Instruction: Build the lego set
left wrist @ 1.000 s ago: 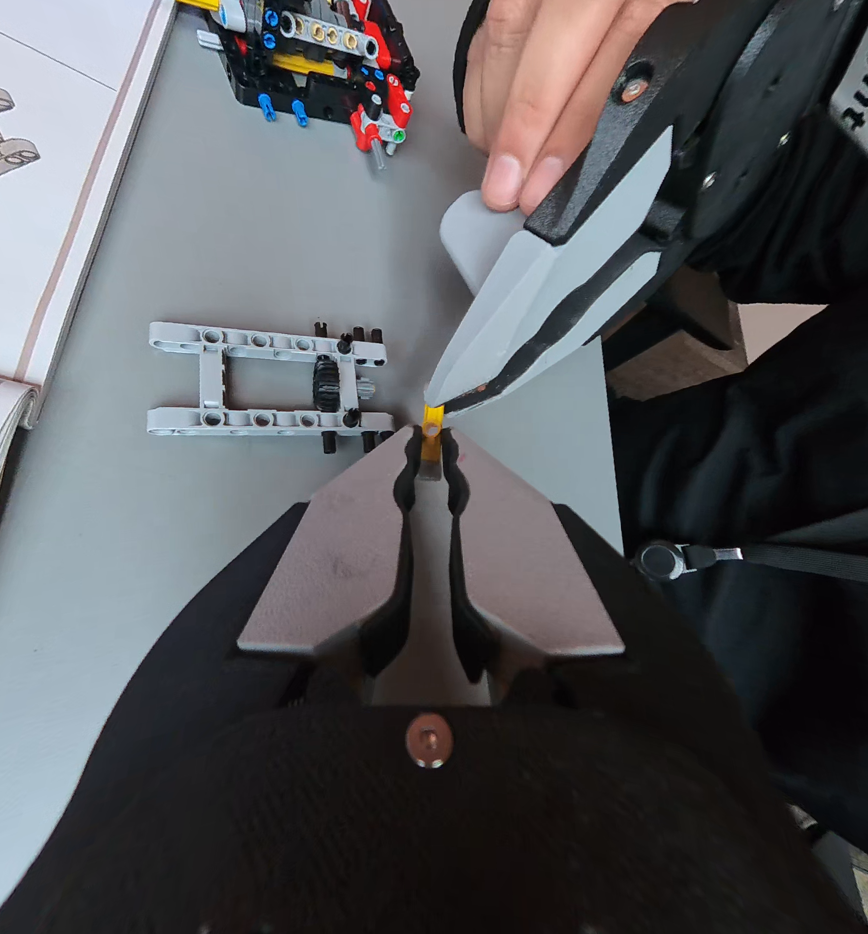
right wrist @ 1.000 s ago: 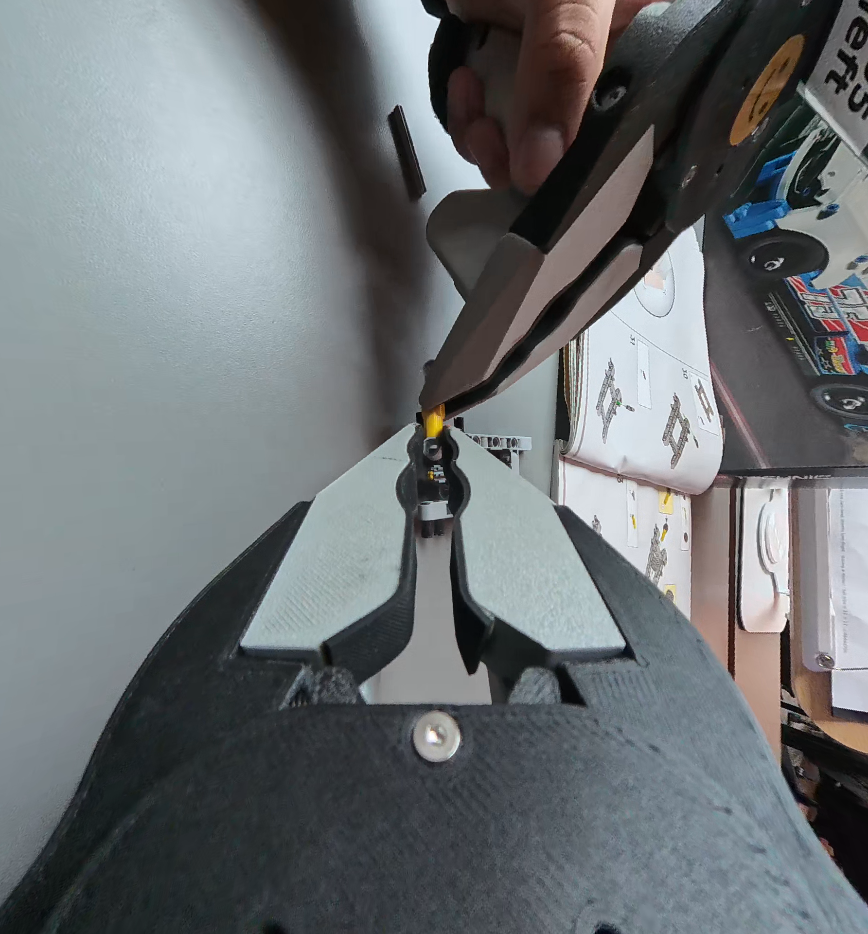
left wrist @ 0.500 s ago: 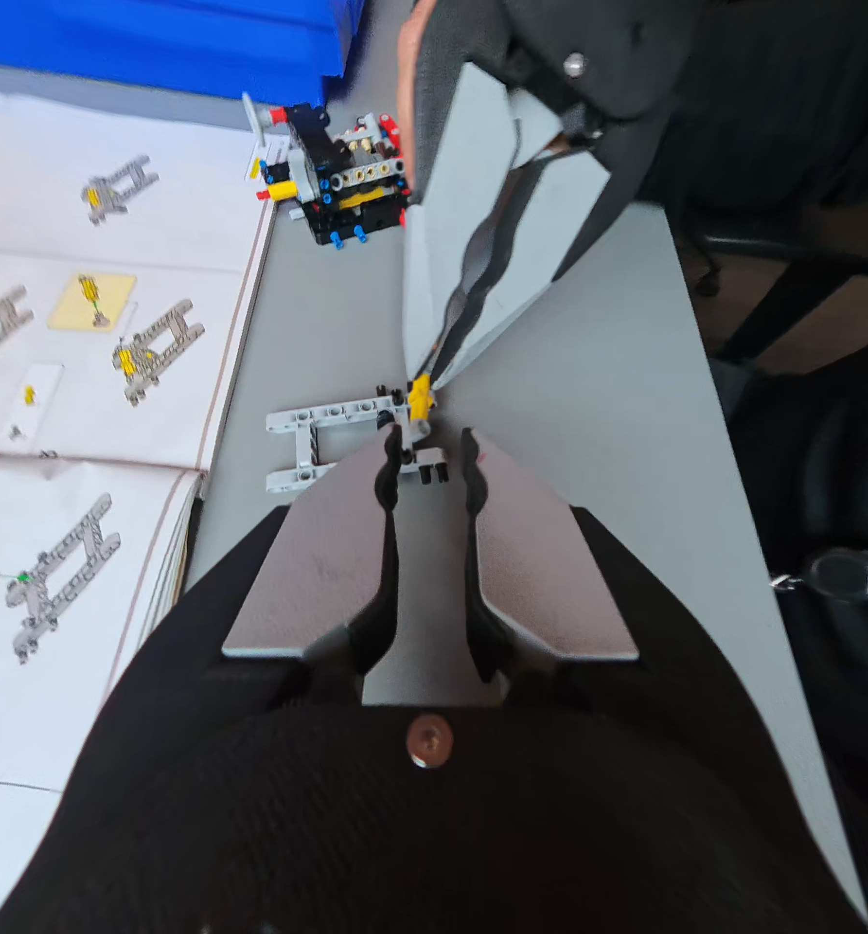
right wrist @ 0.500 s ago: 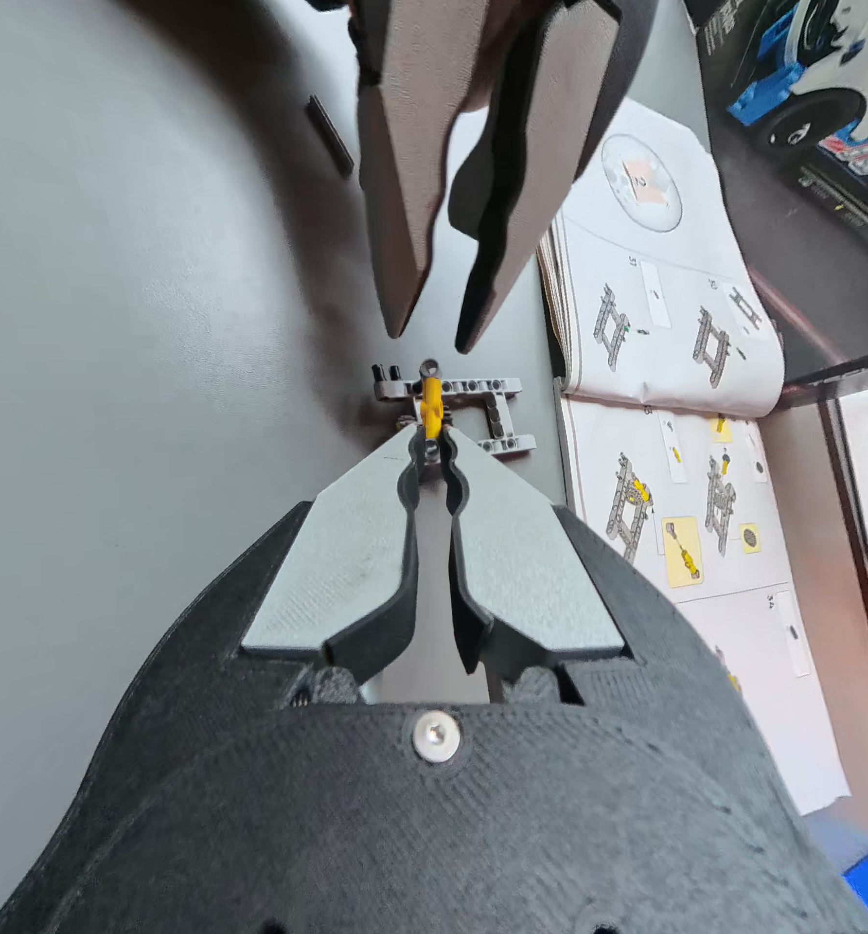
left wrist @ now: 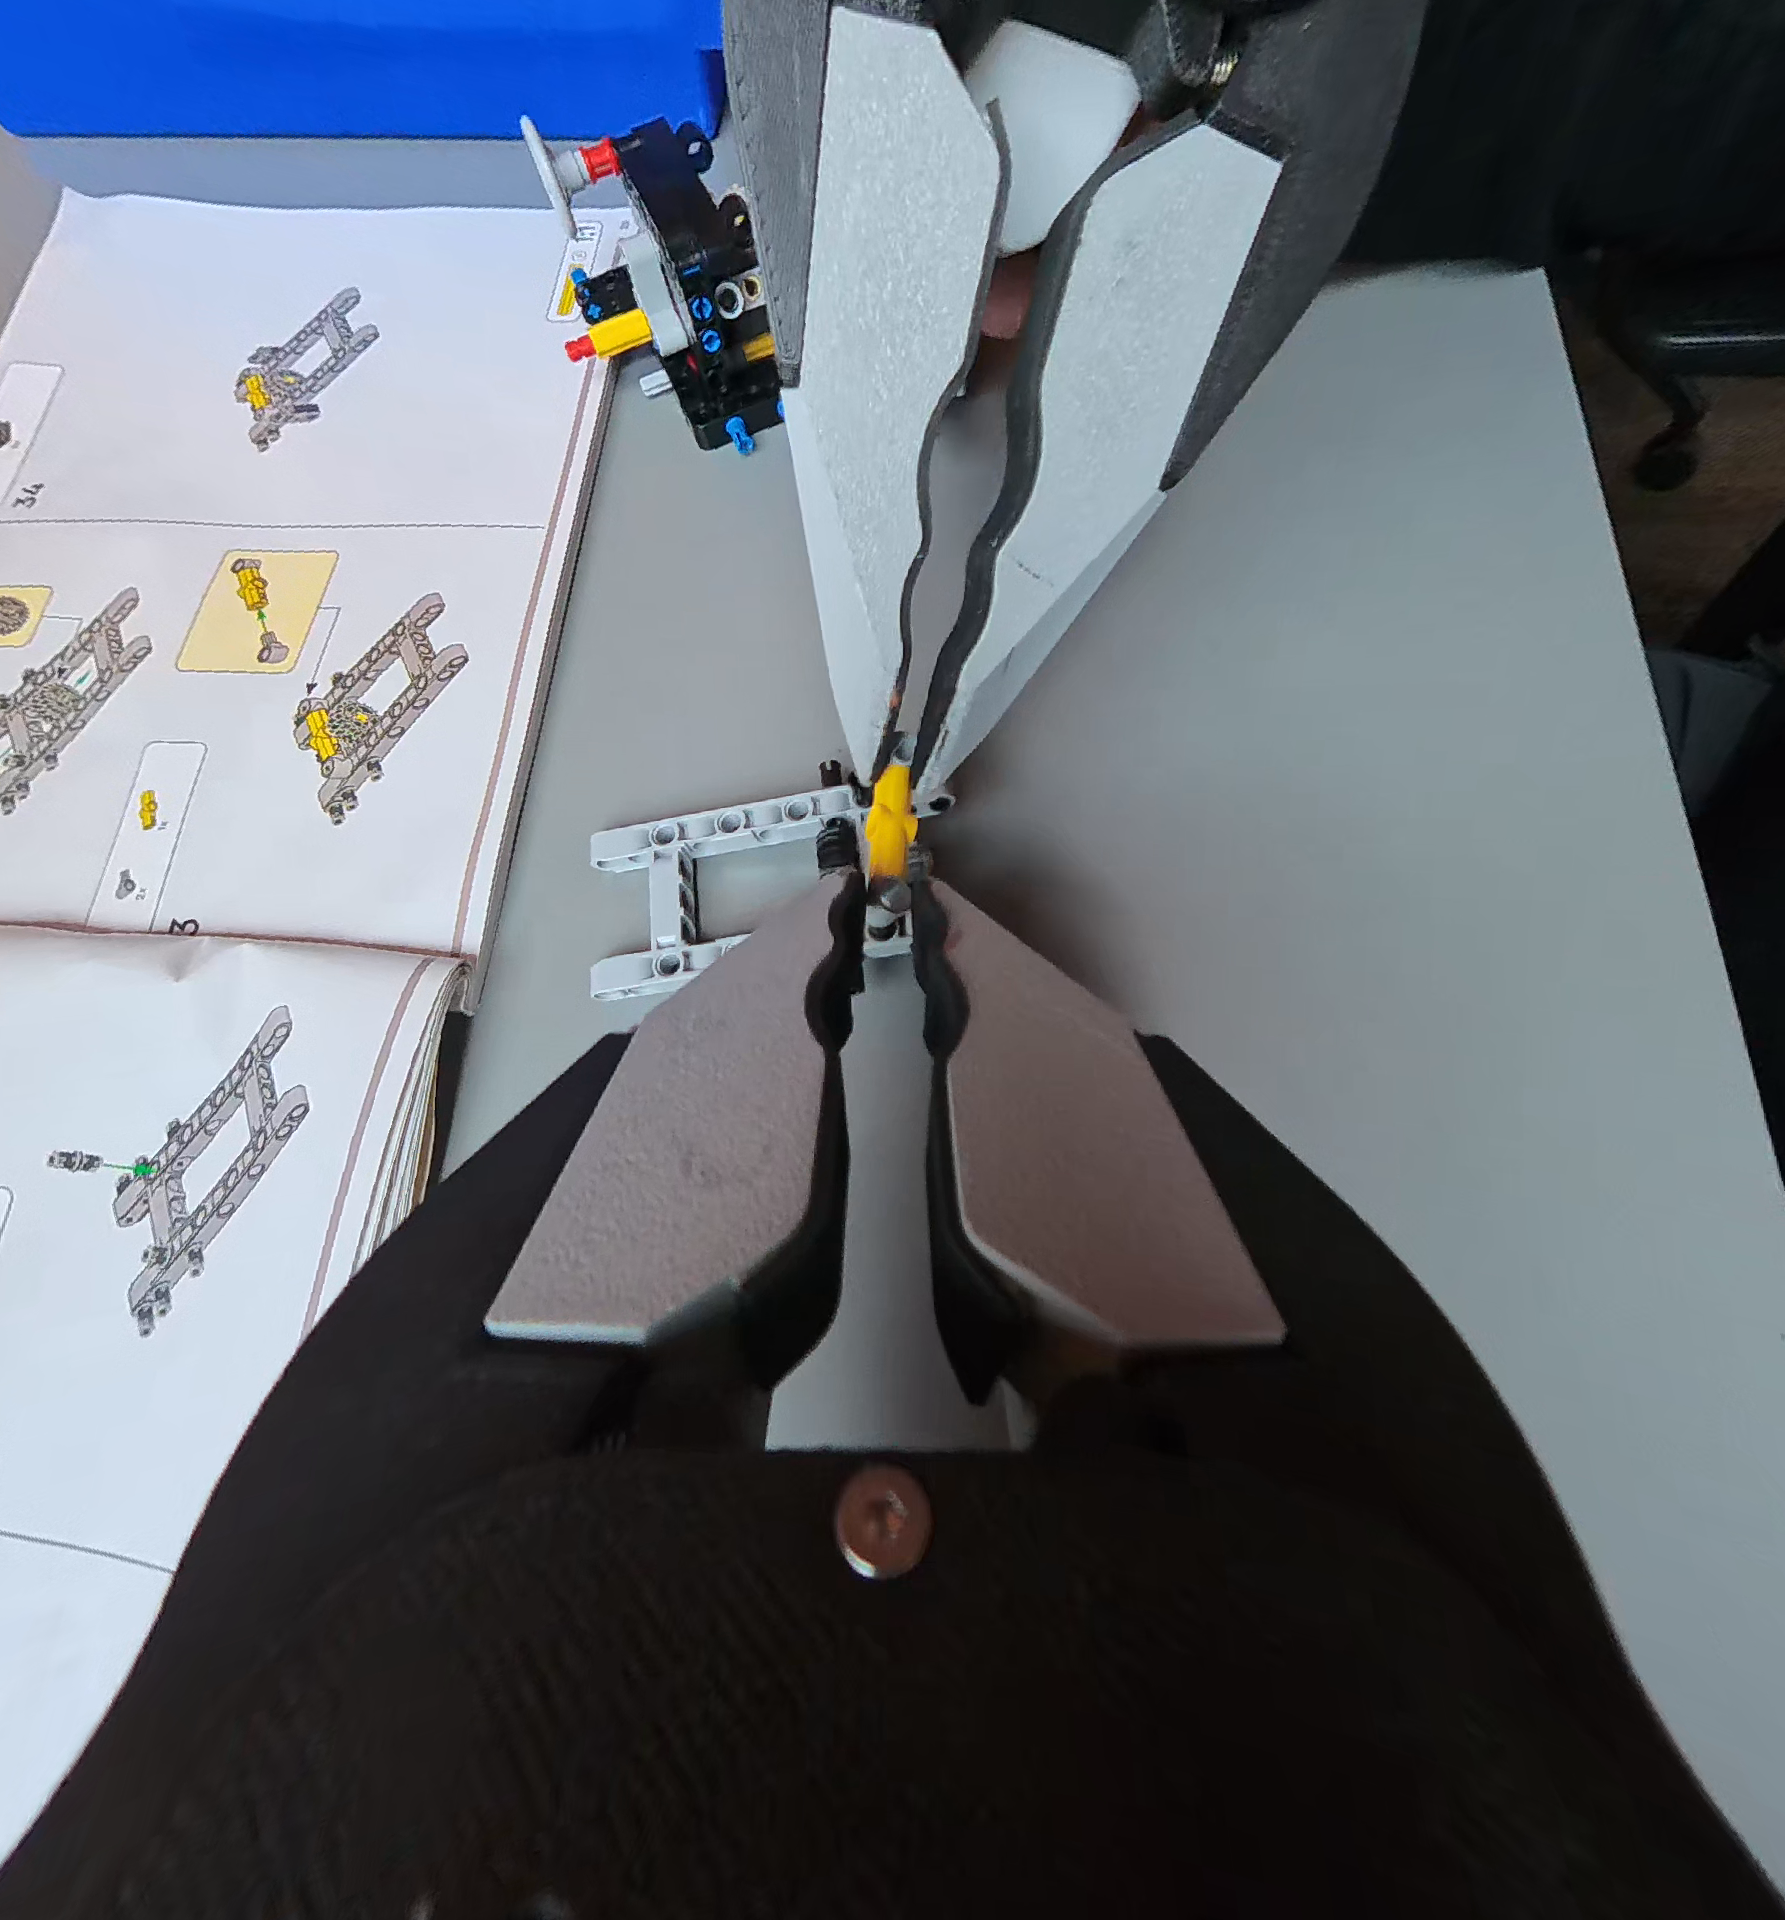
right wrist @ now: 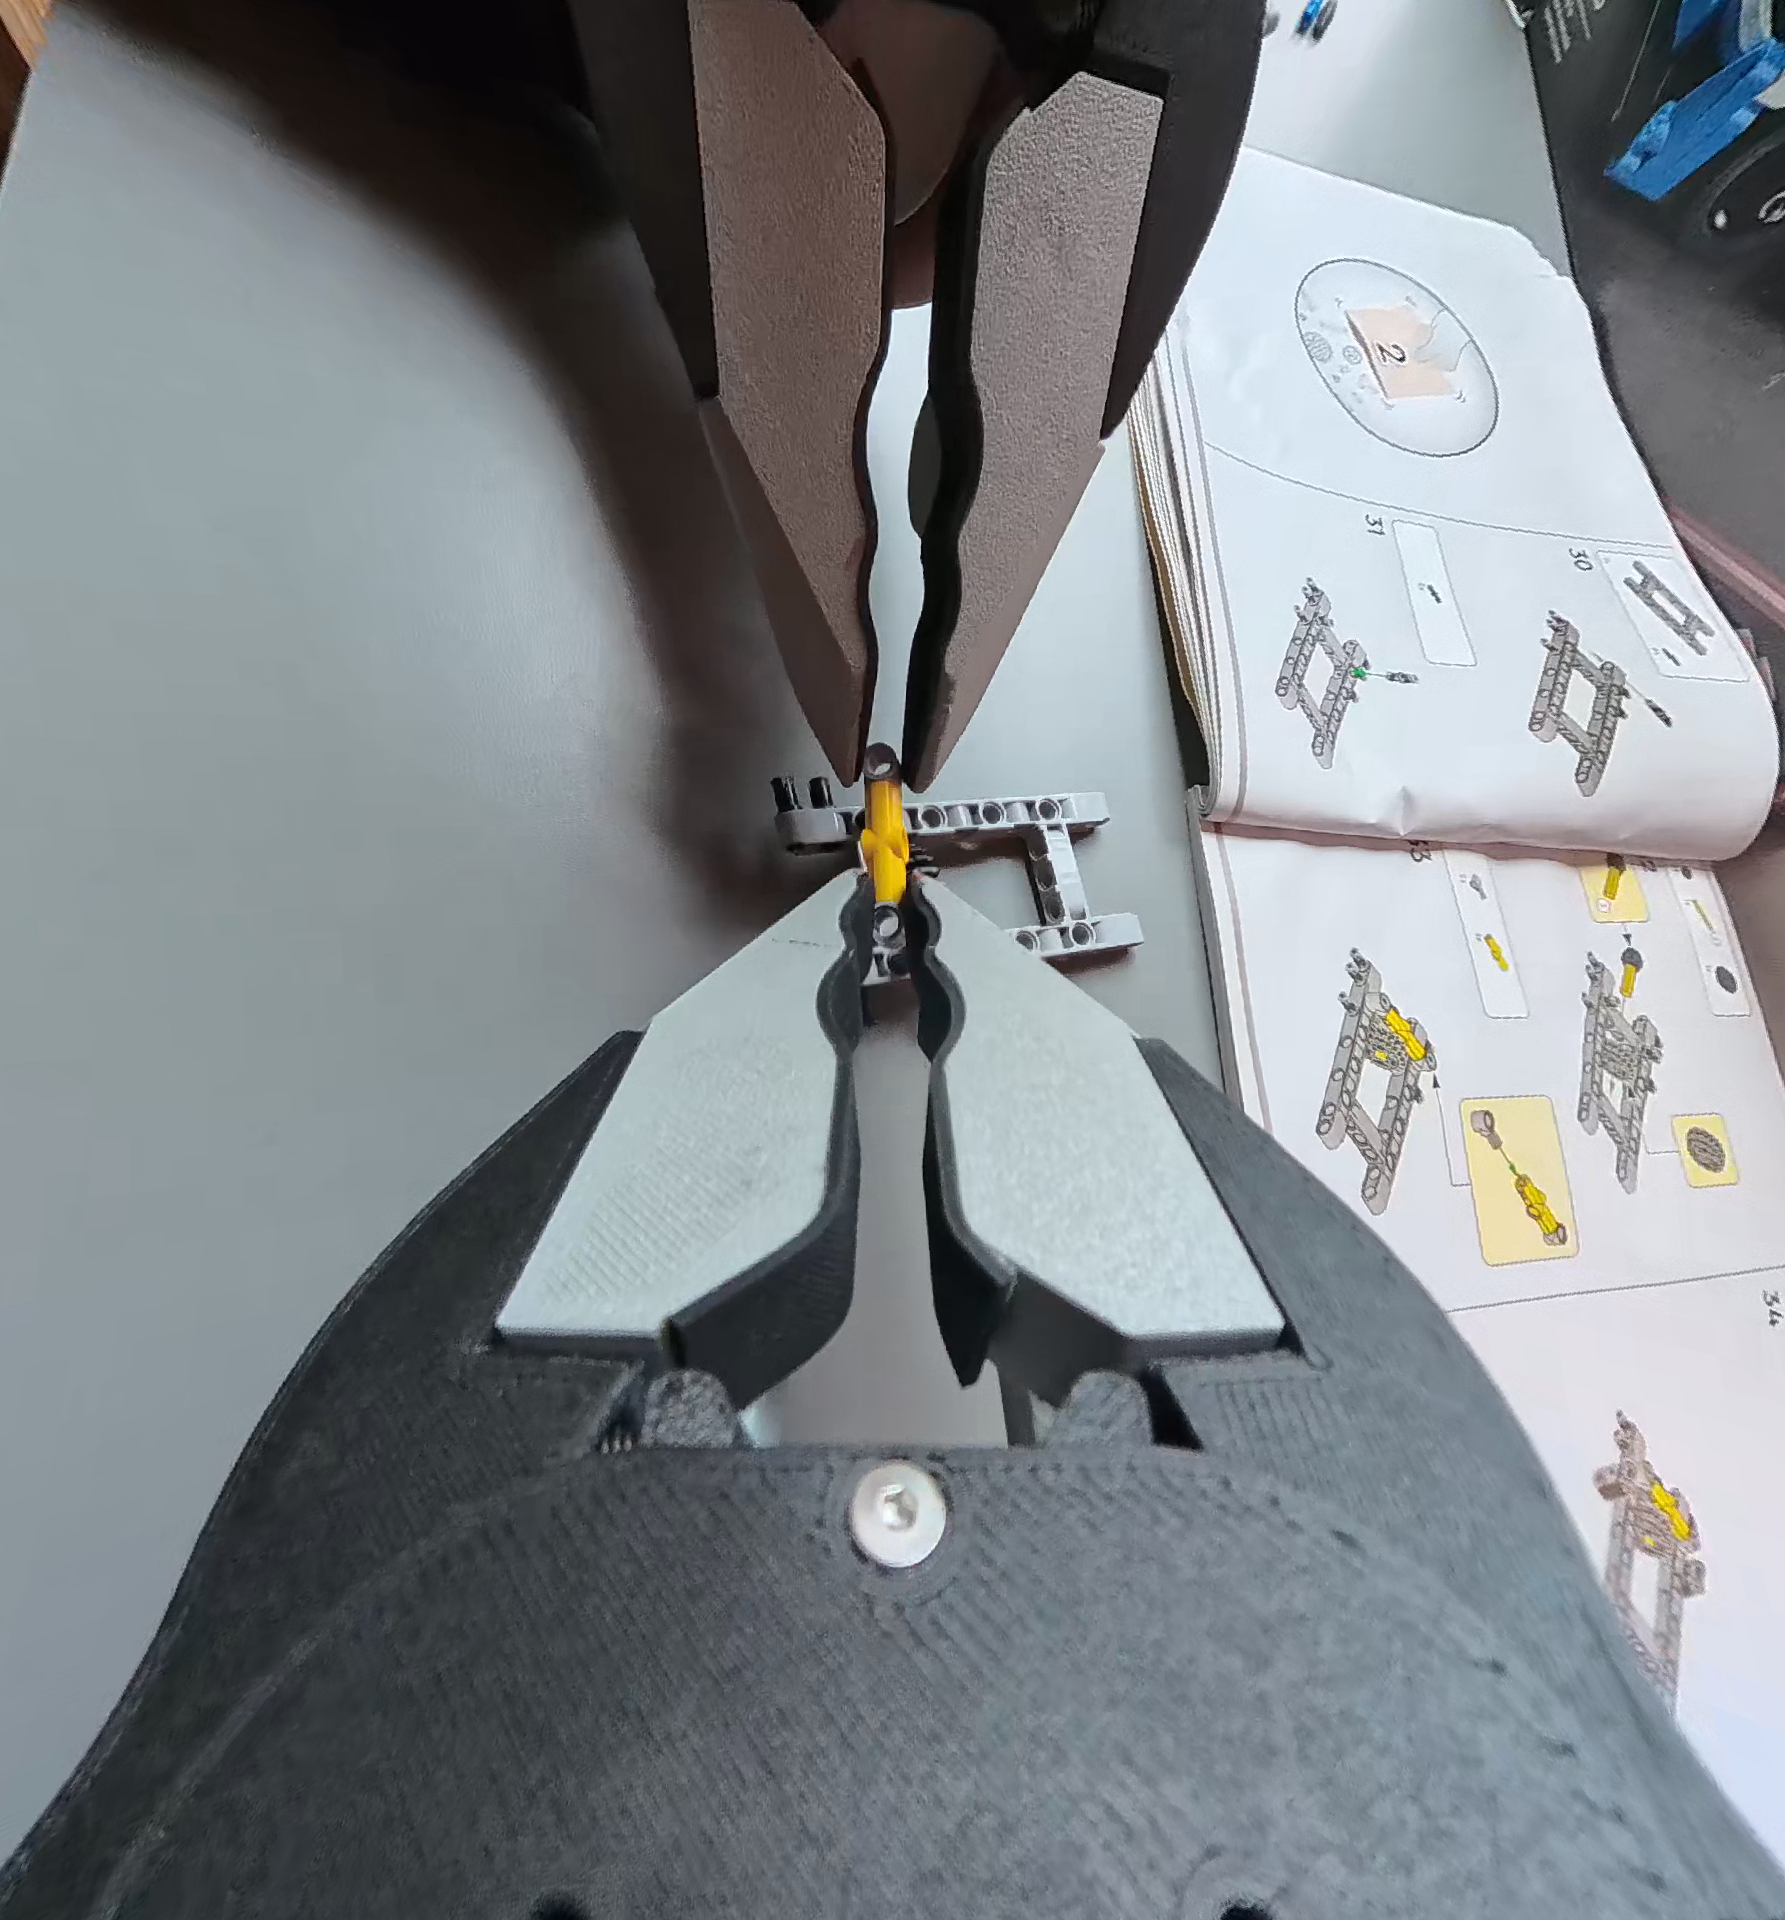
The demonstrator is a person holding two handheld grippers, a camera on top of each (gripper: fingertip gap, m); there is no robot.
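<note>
Nearest in the left wrist view, the left gripper (left wrist: 886, 902) is seen with its tips narrowed onto one end of a small yellow axle piece (left wrist: 889, 821), the dark grey connector at that end being pinched between them; the jaws further back are parted by a slim gap. In the right wrist view, the right gripper (right wrist: 888, 902) is closed in the same manner on the opposite end of the yellow axle piece (right wrist: 882, 840), so that the piece is grasped from both sides at once, the two sets of tips almost meeting. The piece is held just above the light grey ladder-shaped frame (left wrist: 696, 894), which lies flat on the grey table (left wrist: 1335, 831); whether the piece touches the frame cannot be told. To the side of the frame, an open instruction booklet (left wrist: 192, 727) is spread, its pages overhanging the table's edge. Farther off, a partly built black, red and yellow model (left wrist: 680, 301) is set near the booklet's top corner; behind it a blue box (left wrist: 327, 62) is seen. In the right wrist view, a printed set box (right wrist: 1719, 156) is lying beyond the booklet (right wrist: 1490, 1039).
</note>
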